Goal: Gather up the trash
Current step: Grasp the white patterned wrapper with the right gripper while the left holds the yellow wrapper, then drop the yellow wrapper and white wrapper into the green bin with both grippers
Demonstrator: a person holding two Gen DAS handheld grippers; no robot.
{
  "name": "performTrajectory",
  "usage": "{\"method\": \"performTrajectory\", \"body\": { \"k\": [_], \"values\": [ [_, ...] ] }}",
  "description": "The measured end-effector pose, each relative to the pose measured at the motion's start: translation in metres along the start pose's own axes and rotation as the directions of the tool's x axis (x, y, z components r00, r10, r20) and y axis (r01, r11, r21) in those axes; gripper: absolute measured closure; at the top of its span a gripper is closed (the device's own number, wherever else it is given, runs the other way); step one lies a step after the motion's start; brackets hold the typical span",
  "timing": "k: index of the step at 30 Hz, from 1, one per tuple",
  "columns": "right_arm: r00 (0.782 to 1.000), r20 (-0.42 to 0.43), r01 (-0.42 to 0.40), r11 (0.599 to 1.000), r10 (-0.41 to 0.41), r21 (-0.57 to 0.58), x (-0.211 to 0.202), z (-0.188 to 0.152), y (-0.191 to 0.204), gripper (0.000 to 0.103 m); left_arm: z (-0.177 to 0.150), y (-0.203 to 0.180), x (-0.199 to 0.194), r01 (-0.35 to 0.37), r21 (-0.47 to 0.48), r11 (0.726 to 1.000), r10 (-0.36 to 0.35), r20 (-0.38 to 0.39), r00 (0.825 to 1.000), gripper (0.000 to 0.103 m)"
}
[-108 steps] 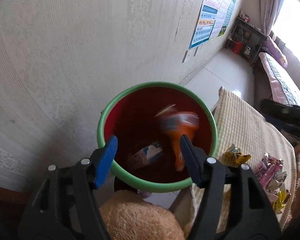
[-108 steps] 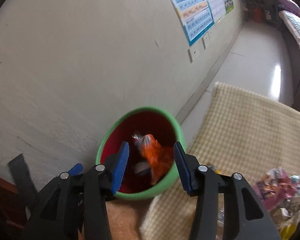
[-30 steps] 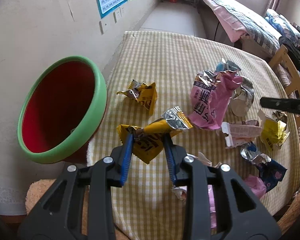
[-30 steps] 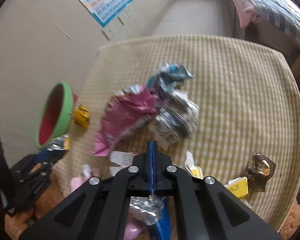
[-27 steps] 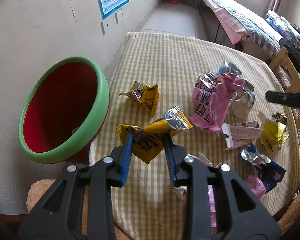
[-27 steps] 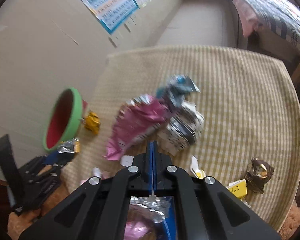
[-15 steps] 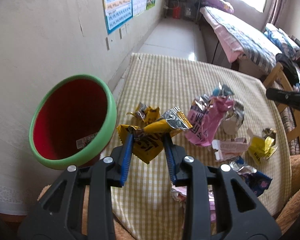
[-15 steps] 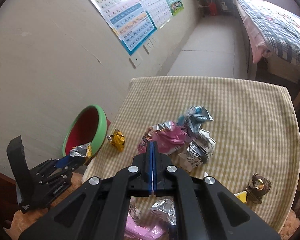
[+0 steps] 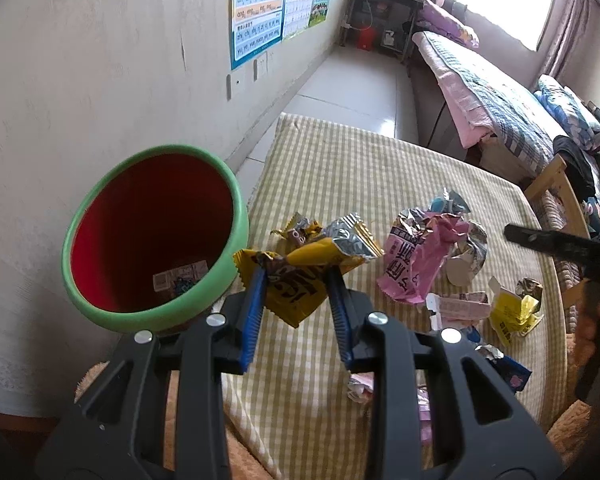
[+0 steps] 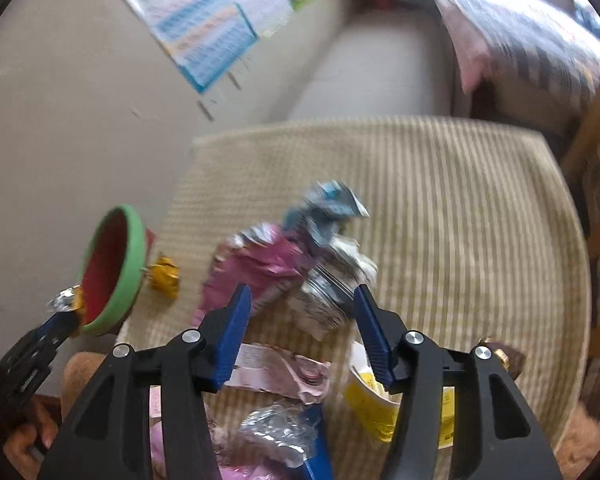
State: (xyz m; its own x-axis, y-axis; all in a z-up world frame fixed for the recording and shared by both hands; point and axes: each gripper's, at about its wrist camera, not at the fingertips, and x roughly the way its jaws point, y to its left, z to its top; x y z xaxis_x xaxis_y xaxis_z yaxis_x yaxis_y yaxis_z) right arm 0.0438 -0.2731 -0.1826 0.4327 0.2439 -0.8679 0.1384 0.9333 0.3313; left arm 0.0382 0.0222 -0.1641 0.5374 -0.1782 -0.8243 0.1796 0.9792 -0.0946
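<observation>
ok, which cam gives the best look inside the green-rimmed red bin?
Left wrist: the green-rimmed red bin opens toward the camera, sharp, with a labelled wrapper visible at its bottom. Right wrist shows the bin small, blurred and edge-on; its contents can't be seen.

yellow wrapper (image 9: 300,276): glossy foil | tablecloth (image 9: 360,168): woven cloth | bin (image 9: 228,264): smooth plastic

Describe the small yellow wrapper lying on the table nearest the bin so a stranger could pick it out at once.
Start at the green-rimmed red bin by the wall, at the edge of the checked tablecloth. Just beside its rim, on the cloth, lies a small crumpled yellow wrapper with silver foil ends. Unlike the bigger yellow wrapper clamped in the left gripper, it lies loose, left of the large pink bag.
</observation>
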Motion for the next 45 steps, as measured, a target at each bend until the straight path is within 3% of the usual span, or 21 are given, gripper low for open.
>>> {"method": "performTrajectory", "body": {
  "k": [4, 7, 12, 18, 22, 28, 45],
  "values": [
    [0.997, -0.074, -0.002, 0.995, 0.009, 0.098, 0.028, -0.004, -0.02, 0.047, -0.002, -0.005, 0.004, 0.008, 0.012, 1.0, -0.008, -0.011, 1.0, 0.073],
    [0.996, -0.085, -0.028, 0.987, 0.041, 0.156, 0.041, -0.004, -0.03, 0.041, -0.004, -0.006, 0.005, 0.012, 0.017, 1.0, -0.012, -0.017, 1.0, 0.073],
    [0.992, -0.1, -0.054, 0.982, 0.073, 0.183, 0.06, -0.003, -0.035, 0.042, -0.006, -0.008, 0.009, 0.013, 0.025, 1.0, -0.012, -0.032, 0.999, 0.073],
    [0.996, -0.06, -0.059, 0.982, 0.071, 0.179, 0.04, -0.001, -0.031, 0.044, -0.005, -0.008, 0.009, 0.01, 0.021, 1.0, -0.01, -0.027, 1.0, 0.073],
    [0.999, 0.024, -0.05, 0.992, 0.048, 0.119, 0.006, 0.003, -0.017, 0.044, -0.004, -0.005, 0.011, 0.005, 0.014, 1.0, -0.004, -0.027, 1.0, 0.073],
    [0.992, 0.123, -0.019, 0.997, 0.028, -0.075, -0.031, 0.002, 0.028, 0.044, -0.003, -0.004, 0.01, -0.007, 0.016, 1.0, 0.007, -0.02, 1.0, 0.073],
    [0.98, 0.127, -0.095, 0.922, 0.153, -0.376, -0.048, -0.009, 0.151, 0.044, 0.005, 0.081, -0.015, -0.113, -0.165, 0.98, 0.123, 0.047, 0.991, 0.073]
  ]
}}
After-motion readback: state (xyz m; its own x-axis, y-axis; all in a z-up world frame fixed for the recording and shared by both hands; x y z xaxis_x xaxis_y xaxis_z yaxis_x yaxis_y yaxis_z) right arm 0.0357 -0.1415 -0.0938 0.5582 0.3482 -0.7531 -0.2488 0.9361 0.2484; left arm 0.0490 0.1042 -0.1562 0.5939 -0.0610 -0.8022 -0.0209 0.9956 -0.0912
